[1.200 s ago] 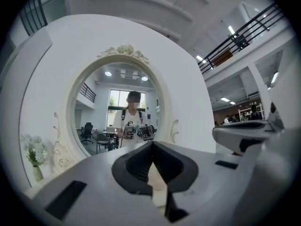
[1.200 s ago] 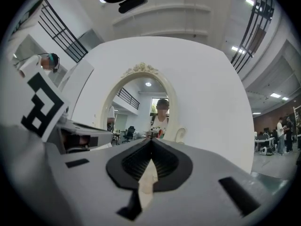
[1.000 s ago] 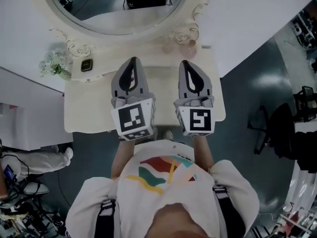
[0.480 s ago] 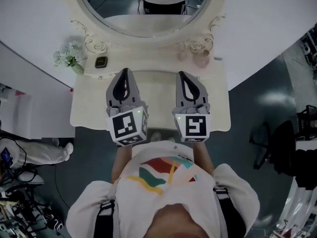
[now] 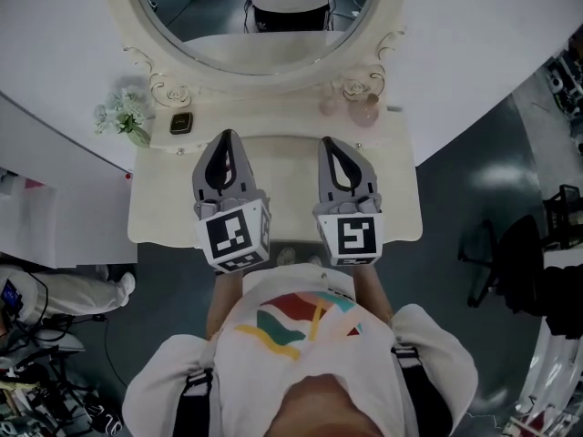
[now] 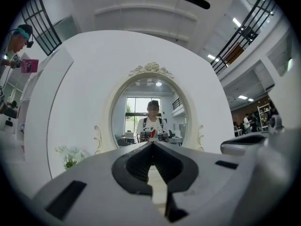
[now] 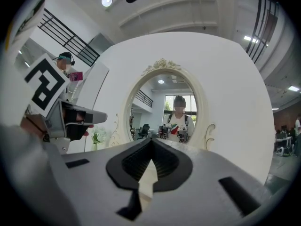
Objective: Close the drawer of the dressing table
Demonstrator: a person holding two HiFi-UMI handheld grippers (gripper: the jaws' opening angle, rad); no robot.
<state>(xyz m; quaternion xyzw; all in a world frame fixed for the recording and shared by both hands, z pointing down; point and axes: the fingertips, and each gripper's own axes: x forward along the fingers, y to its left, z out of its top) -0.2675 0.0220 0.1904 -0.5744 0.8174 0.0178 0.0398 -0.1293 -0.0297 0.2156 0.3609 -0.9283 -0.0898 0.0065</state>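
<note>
Above the table [image 5: 164, 209], left tongs [image 5: 225, 137] and right tongs [image 5: 329, 142] hover side by side, both closed and empty; drawer hidden from view.

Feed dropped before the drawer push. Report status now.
Left tool shut, empty; right tool shut, empty. Both over the dressing table top; drawer itself out of sight. Flowers, bottles at back, clear of tools.

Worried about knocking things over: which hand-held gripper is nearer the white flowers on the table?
Left. The left hand-held gripper sits just right of the flowers; the right hand-held gripper lies farther right, beyond the left one.
</note>
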